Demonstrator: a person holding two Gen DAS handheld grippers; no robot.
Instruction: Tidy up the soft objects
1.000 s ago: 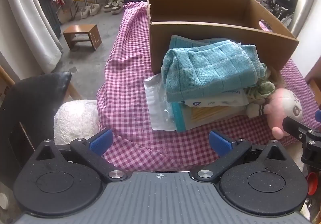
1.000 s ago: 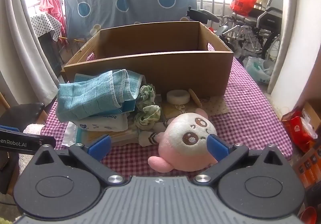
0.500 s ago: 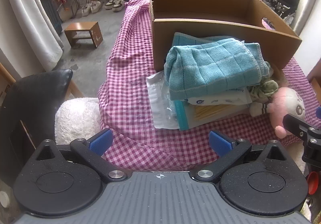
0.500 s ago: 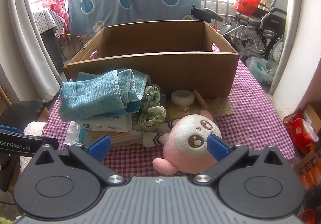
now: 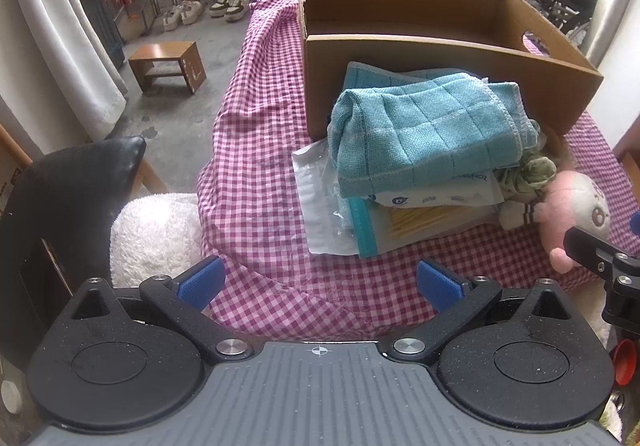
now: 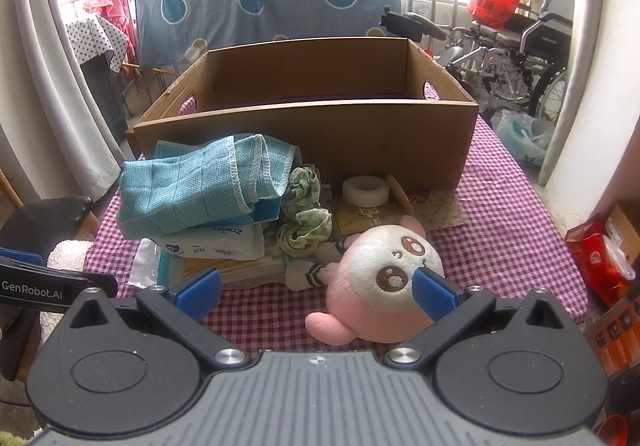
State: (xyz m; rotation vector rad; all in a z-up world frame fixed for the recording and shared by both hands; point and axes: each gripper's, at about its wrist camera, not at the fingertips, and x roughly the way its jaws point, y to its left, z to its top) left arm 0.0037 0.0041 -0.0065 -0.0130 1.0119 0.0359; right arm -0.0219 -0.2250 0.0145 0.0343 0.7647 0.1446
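Cardboard box (image 6: 304, 150): interior apparently empty; towel pile (image 6: 192, 190) and plush (image 6: 384, 274) crowd its front wall; bare worktop (image 6: 508, 230) to its right.

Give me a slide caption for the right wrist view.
Open right gripper nears a pink plush toy before an empty cardboard box.

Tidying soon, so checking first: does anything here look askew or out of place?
Yes: the cardboard box looks empty, while the teal towel sits loosely on a slanted stack of packets, and the pink plush toy lies tipped over.
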